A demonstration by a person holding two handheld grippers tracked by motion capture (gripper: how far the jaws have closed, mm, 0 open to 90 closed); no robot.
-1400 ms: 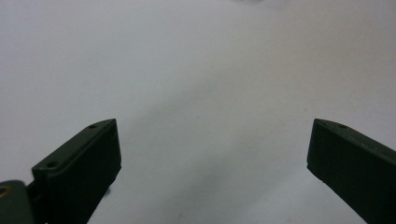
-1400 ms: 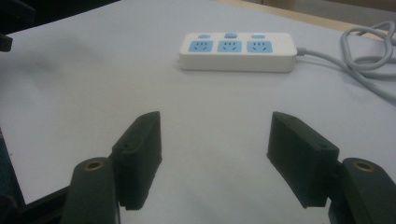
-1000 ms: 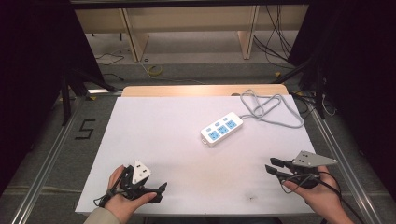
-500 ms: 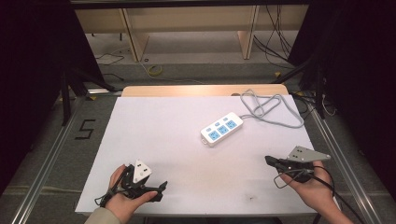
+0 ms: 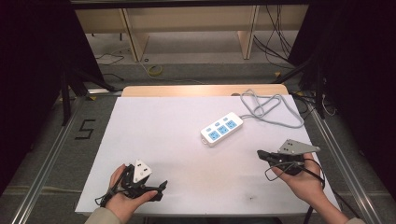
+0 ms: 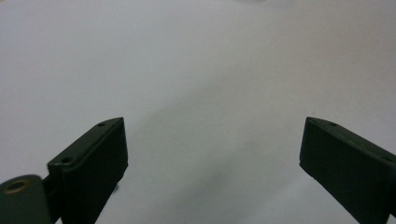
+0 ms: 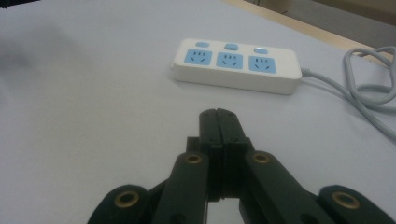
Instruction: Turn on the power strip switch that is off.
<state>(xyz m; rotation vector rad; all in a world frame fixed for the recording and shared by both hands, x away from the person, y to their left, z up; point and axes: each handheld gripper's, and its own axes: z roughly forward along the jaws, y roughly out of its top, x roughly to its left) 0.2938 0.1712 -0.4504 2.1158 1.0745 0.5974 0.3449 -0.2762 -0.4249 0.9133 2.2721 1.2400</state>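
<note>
My right gripper [image 5: 261, 154], jaws pressed together, points at the white power strip [image 5: 222, 129] with 3 blue sockets; my left gripper [image 5: 159, 189] rests near the table [image 5: 154, 121] edge.

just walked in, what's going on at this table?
A person sits at a white table with a two-jaw gripper in each hand. The right gripper has its jaws shut on nothing and points toward a white power strip with three blue sockets, not touching it. The strip's grey cable loops toward the table's far right corner. The left gripper rests near the front left edge with its jaws wide open over bare table. Nothing is held yet.
</note>
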